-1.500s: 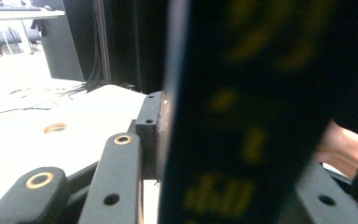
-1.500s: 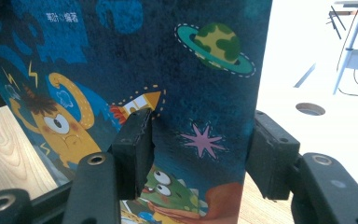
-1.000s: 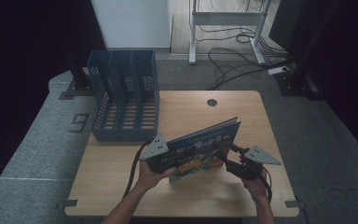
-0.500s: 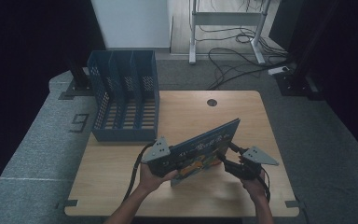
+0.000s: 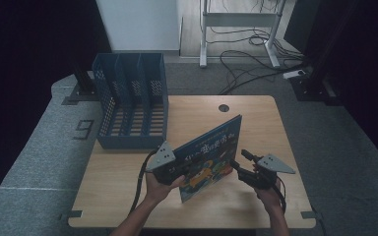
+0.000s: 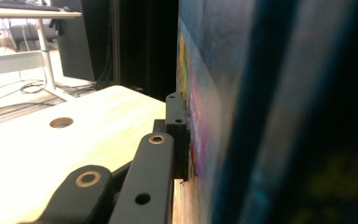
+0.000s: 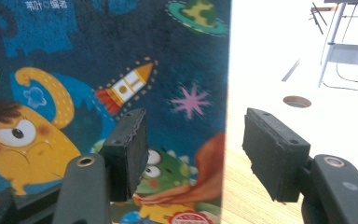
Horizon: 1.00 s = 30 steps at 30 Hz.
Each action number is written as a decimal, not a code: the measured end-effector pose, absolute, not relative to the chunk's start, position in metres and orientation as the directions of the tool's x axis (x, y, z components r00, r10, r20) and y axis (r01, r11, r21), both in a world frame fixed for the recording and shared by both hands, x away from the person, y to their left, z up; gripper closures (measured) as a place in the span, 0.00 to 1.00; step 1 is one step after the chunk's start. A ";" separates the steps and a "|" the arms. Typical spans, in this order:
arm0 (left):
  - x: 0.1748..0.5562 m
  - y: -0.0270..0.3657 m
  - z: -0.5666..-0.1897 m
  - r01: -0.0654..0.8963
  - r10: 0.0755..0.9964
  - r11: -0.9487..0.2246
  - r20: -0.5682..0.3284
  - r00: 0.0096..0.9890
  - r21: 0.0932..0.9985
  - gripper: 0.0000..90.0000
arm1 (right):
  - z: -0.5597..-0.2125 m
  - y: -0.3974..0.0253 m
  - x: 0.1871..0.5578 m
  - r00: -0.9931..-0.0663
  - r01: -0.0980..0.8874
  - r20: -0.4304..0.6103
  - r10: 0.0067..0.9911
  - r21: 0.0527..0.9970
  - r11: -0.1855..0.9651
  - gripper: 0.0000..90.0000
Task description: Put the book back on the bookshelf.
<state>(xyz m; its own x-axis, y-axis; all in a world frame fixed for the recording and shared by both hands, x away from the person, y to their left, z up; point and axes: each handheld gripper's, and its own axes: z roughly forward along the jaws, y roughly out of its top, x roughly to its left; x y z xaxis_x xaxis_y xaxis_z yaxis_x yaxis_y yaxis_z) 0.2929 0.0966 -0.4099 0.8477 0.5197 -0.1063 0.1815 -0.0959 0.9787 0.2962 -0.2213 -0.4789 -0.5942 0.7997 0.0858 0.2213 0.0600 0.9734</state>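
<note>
A picture book (image 5: 211, 152) with a dark blue cover, a yellow creature and a rocket stands tilted on its lower edge on the wooden table (image 5: 256, 123). My left gripper (image 5: 171, 169) is shut on the book's left edge. In the left gripper view one jaw presses flat on the cover (image 6: 261, 116); the other jaw is hidden behind the book. My right gripper (image 5: 240, 166) is open at the book's right edge. In the right gripper view that edge (image 7: 226, 93) runs up between the two pads, touching neither, with the cover (image 7: 121, 56) at the left.
A blue slotted file rack (image 5: 133, 98) stands at the table's back left, its compartments empty. A round cable hole (image 5: 223, 107) lies in the table behind the book. Cables and desk legs (image 5: 236, 29) are on the floor beyond the table.
The left gripper has tipped the book steeper, its top corner rising and its lower edge coming nearer. The right gripper has stayed open beside the right edge.
</note>
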 end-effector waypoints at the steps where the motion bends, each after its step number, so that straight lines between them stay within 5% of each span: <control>1: 0.294 0.099 -0.410 0.188 0.524 -0.080 -0.119 0.843 0.979 0.92 | -0.479 -0.222 0.296 -0.593 0.221 0.085 0.800 0.973 0.061 0.43; 30: 0.291 0.143 -0.379 0.171 0.554 0.033 -0.160 0.817 0.985 0.91 | -0.483 -0.225 0.300 -0.553 0.263 0.108 0.826 0.963 0.050 0.44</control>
